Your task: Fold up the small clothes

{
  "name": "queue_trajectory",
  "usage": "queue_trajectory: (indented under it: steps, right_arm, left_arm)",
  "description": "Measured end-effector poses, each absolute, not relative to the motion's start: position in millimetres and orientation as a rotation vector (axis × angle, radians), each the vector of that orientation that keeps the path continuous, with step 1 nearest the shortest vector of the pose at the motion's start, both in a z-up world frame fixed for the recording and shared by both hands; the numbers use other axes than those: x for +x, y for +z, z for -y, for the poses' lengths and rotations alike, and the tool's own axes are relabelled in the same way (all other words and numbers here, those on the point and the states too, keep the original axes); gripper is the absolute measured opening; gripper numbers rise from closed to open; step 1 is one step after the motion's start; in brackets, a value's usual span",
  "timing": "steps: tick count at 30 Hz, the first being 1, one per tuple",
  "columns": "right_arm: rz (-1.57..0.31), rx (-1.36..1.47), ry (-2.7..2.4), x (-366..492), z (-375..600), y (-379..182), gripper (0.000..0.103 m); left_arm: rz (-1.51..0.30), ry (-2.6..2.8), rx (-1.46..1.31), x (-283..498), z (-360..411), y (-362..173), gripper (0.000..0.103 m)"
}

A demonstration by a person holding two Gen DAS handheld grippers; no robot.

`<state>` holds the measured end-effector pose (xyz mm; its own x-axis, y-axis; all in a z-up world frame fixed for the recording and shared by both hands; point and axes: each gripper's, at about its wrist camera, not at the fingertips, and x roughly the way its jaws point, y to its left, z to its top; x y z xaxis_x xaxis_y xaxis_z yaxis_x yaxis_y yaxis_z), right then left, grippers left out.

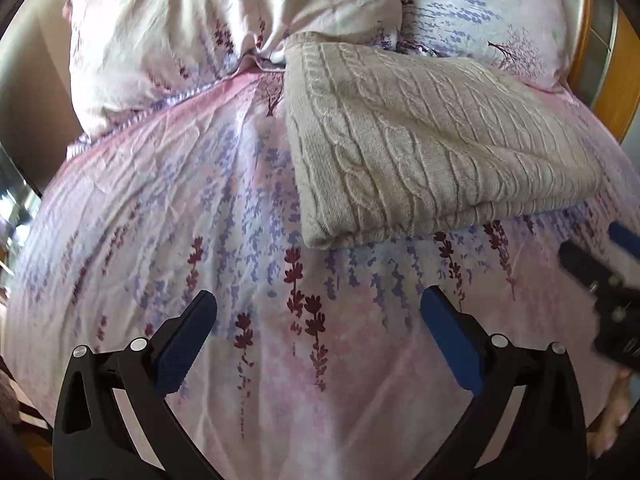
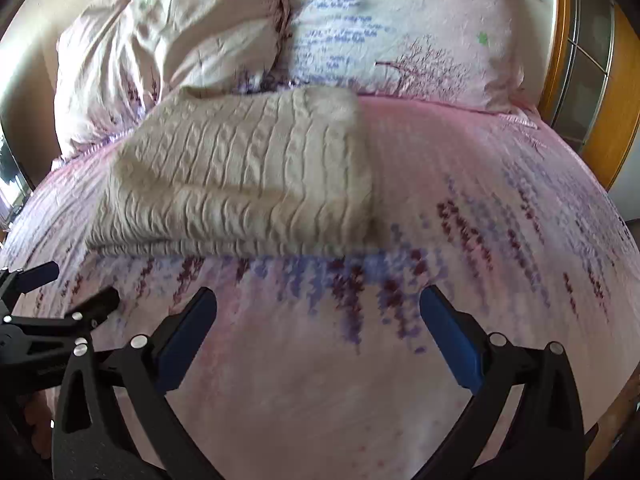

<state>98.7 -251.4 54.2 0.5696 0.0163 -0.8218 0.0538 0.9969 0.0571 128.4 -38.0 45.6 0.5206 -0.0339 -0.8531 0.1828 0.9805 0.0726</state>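
A beige cable-knit garment (image 1: 420, 140) lies folded into a thick rectangle on the bed, near the pillows; it also shows in the right wrist view (image 2: 248, 176). My left gripper (image 1: 318, 312) is open and empty, above the bedspread a little in front of the garment's near left corner. My right gripper (image 2: 318, 312) is open and empty, in front of the garment's near right end. Part of the right gripper (image 1: 604, 280) shows at the right edge of the left wrist view, and the left gripper (image 2: 76, 292) shows at the left edge of the right wrist view.
The bed is covered by a pink floral bedspread (image 1: 200, 240). Two matching pillows (image 1: 192, 32) (image 2: 400, 28) lie behind the garment. A wooden frame (image 2: 600, 120) stands at the far right, and a wall (image 1: 28, 80) at the left.
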Motion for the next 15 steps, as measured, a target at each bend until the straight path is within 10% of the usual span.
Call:
queue_trajectory:
  steps: [15]
  right_arm:
    - [-1.039, 0.040, -0.023, 104, 236, 44, 0.101]
  left_arm:
    - [-1.025, -0.133, 0.093, 126, 35, 43, 0.102]
